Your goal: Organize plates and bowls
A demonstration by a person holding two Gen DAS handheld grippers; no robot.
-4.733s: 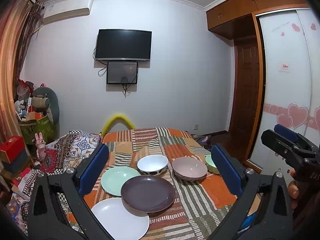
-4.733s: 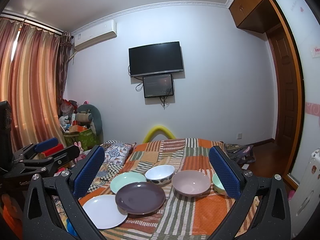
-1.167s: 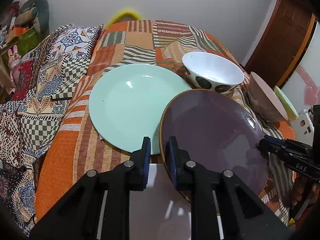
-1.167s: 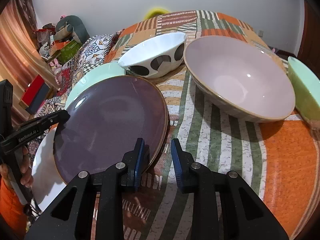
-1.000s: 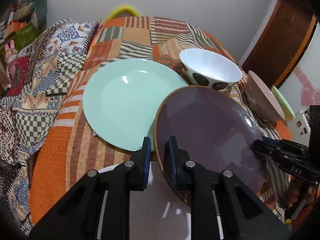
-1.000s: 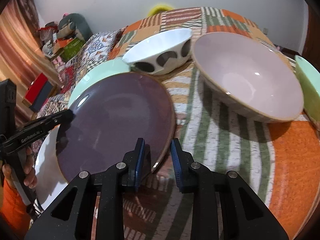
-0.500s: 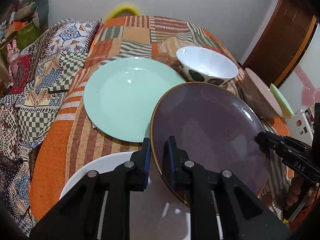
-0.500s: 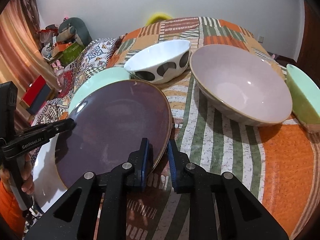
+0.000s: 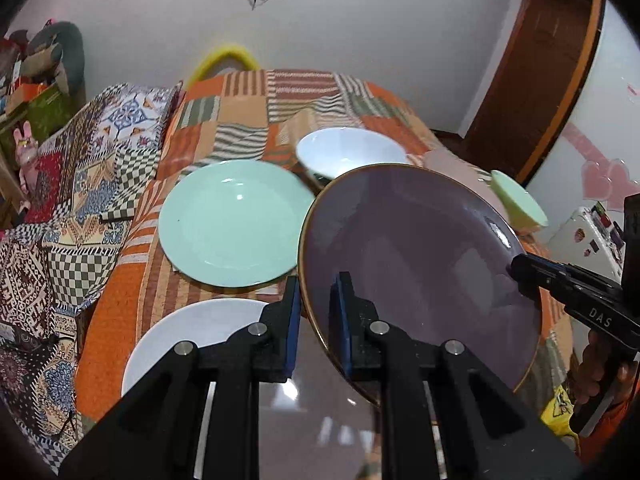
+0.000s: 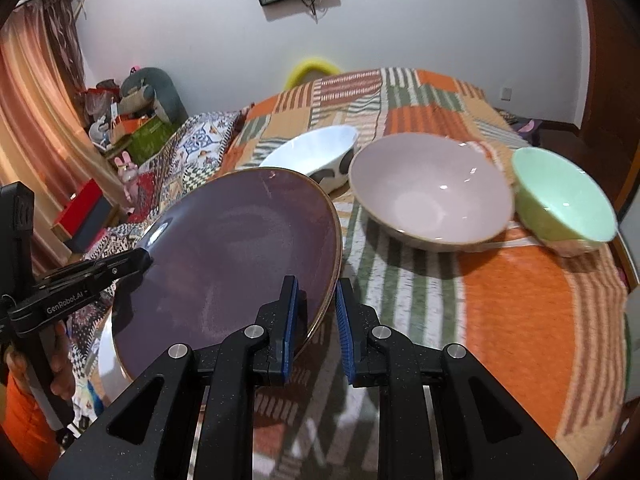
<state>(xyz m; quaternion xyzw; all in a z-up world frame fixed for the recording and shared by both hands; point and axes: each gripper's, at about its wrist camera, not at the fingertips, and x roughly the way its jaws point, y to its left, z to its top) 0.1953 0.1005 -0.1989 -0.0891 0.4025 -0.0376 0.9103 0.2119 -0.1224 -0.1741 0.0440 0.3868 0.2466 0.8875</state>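
While both grippers pinched the purple plate [image 9: 416, 264], it hung tilted above the quilt [image 9: 224, 120]. The left gripper [image 9: 314, 320] squeezed its rim at nine o'clock and the right gripper [image 10: 316, 320] at three. I think they should lift evenly, then lower it onto the mint plate [image 9: 232, 220] at ten o'clock. Writing read "GenRobot.AI" and "DAS".

"DAS" in white on the black right gripper [image 9: 520, 276], right edge of left wrist view. "GenRobot.AI" on the black left gripper [image 10: 144, 260], lower left of right wrist view.
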